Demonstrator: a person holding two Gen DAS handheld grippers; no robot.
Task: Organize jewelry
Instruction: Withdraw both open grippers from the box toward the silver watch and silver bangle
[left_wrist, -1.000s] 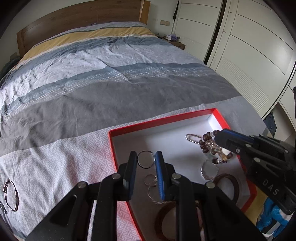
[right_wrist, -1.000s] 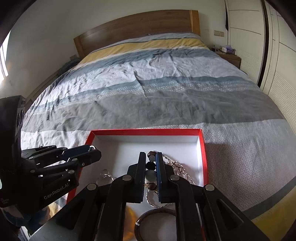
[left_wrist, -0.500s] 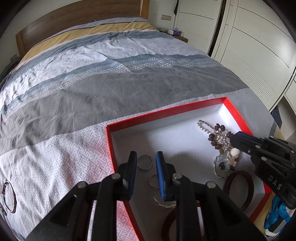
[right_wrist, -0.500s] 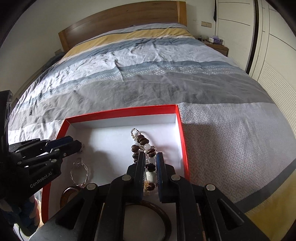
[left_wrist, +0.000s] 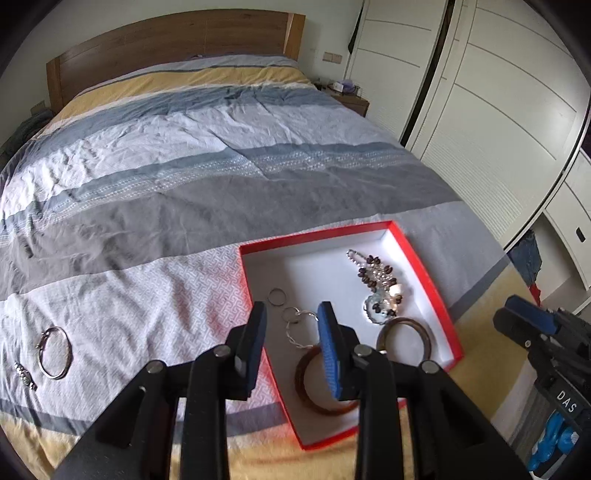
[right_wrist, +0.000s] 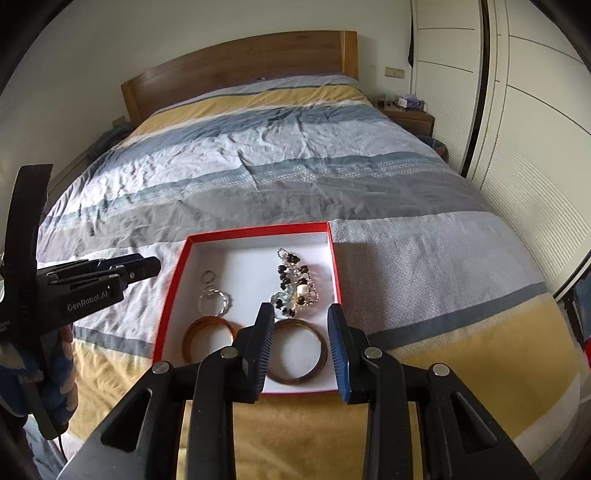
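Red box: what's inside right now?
Red box holds two small rings, a twisted silver bracelet, a beaded bracelet and two brown bangles. The right gripper's finger hides parts of both bangles.

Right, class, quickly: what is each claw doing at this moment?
Left claw: opening, nothing between its jaws, above the red box.
Right claw: opening, empty too.

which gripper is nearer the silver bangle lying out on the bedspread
Left. The silver bangle lies on the bedspread just left of the left gripper, outside the red box. The right gripper is beyond the box's far side, much farther away.
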